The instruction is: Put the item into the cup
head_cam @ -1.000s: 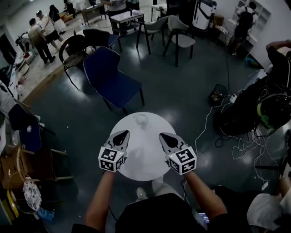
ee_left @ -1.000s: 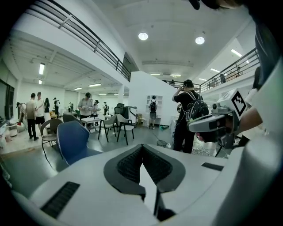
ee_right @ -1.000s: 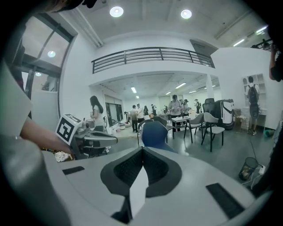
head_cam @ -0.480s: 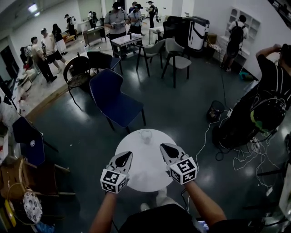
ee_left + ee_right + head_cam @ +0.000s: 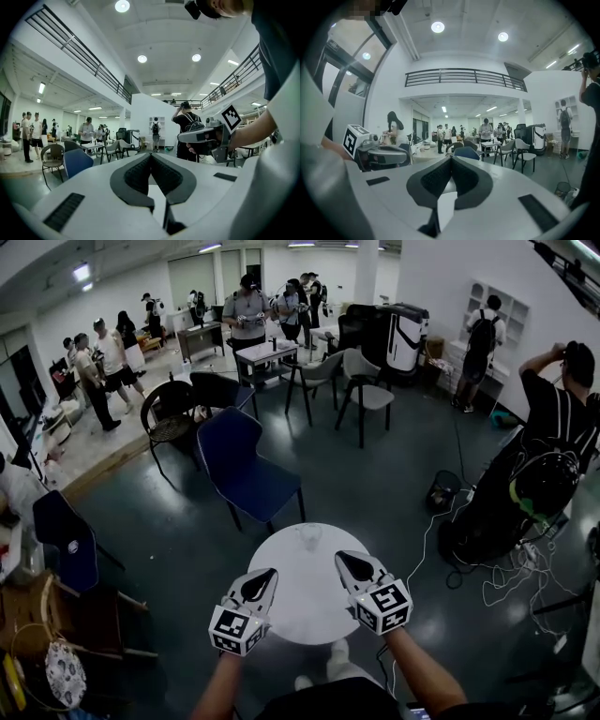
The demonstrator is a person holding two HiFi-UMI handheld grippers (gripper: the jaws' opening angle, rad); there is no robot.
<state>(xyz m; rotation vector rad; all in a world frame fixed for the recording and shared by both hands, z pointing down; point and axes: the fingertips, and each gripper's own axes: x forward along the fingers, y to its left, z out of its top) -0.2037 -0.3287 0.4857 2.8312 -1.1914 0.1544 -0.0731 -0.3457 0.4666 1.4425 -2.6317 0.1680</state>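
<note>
Coverage from the head view alone takes in the round white table [image 5: 305, 607] and the small clear cup [image 5: 309, 537] standing near its far edge, just short of a dark blue chair [image 5: 248, 474]. Whether the item lies in the cup is too small to tell. Both gripper views look level across the hall at people and chairs, each catching the other gripper at its side. The left gripper [image 5: 262, 579] is clenched, its jaws meeting on nothing, and the right gripper [image 5: 347, 562] is the same. They hover side by side above the table, apart from the cup, tips pointing away from the person, forearms reaching in from the lower edge.
</note>
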